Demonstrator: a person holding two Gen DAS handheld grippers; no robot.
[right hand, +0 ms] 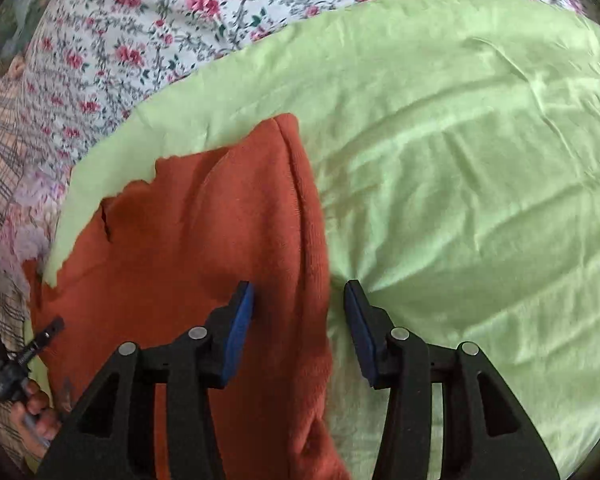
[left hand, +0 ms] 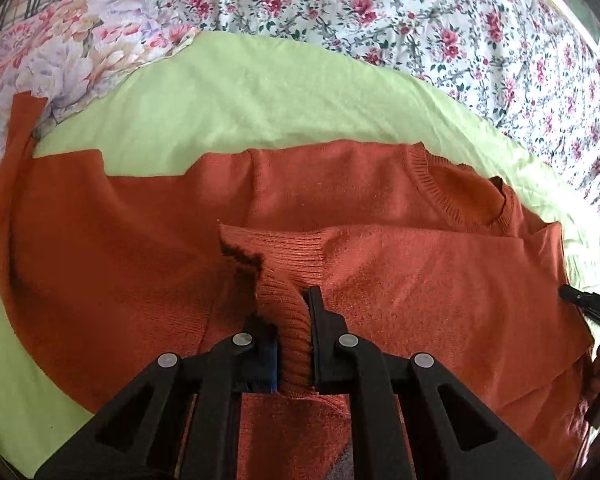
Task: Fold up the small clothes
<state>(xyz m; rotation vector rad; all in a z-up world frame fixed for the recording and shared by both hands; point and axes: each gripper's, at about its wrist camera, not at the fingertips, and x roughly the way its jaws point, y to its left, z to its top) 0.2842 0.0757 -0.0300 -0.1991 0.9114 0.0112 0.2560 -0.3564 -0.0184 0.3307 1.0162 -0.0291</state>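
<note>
Left gripper [left hand: 290, 320] pinching sweater [left hand: 140, 248] cuff; right gripper [right hand: 298, 312] spread apart over sweater edge

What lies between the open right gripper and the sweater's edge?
Nothing visible. The right gripper is open, its jaws straddling the sweater's edge on the green sheet. The left gripper already pinches the cuff.

- sweater [left hand: 148, 232] lies spread on sheet [left hand: 228, 92], sheet lies on bedspread [left hand: 380, 4]
- sleeve [left hand: 440, 264] folded across sweater body, collar [left hand: 452, 196] just behind it
- left tongs [left hand: 290, 320] on sleeve cuff [left hand: 284, 276]
- right tongs [right hand: 299, 300] straddle sweater edge: one finger over sweater, other over sheet
</note>
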